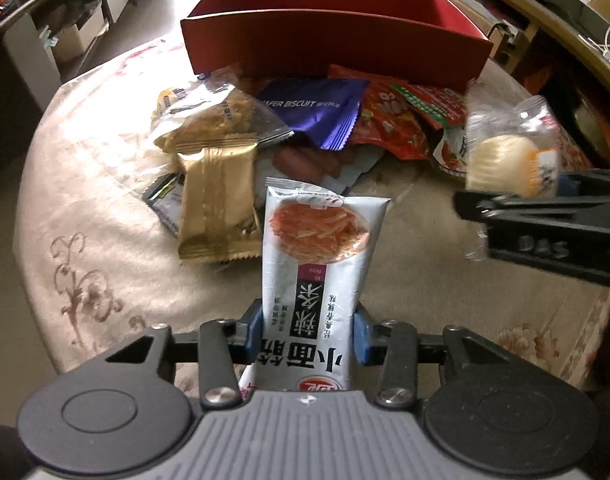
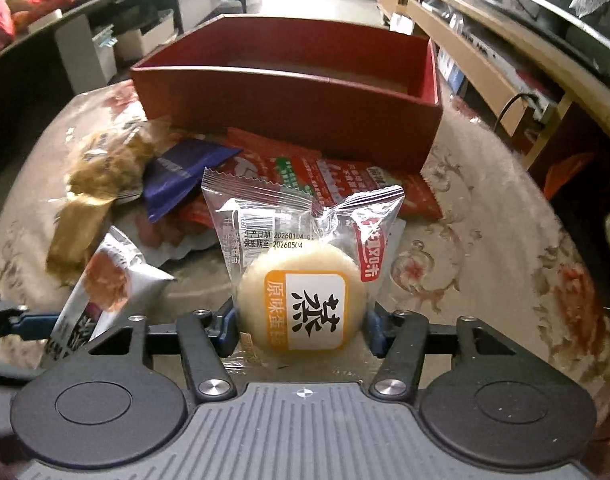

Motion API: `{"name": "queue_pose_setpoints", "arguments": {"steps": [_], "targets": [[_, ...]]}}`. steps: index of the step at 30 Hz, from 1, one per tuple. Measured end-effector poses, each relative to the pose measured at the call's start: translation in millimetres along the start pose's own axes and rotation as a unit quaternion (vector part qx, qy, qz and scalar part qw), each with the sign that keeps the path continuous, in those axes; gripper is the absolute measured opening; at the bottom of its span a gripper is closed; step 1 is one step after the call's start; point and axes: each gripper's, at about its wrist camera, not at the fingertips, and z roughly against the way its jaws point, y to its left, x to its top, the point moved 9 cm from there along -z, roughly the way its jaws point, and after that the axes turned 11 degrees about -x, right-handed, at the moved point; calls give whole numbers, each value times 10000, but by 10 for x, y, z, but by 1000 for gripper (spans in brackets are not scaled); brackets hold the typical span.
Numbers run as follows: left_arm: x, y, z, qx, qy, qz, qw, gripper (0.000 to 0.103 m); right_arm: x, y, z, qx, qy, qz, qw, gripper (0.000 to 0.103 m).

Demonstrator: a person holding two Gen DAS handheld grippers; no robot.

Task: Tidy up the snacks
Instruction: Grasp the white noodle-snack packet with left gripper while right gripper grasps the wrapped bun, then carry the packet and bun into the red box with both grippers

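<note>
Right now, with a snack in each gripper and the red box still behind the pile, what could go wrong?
1. The left gripper pinches the tall white noodle packet only near its bottom, so it may flop or slip.
2. The right gripper squeezes the soft round cake through loose wrapping, so it could get crushed.
3. The red box has a high near wall, so low-carried packets might catch it.

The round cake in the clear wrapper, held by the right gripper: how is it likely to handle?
The wrapped cake probably squashes easily: it looks soft and sits between the right gripper pads. Its clear film looks slick and loose, so it may slip. Its crinkled top flap stands free, so likely floppy there.
</note>
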Motion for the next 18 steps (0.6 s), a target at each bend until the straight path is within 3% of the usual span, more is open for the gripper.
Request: {"name": "queue_pose_setpoints", "arguments": {"steps": [9,18], "targets": [[-52,-93,243,-97,-284,-80,9995,44,-120,-130,328,-13,-71,-253,9997,65],[75,-109,401,-121,-508,-30,9986,44,-177,-135,406,-66,-30,-387,9992,65]]}}
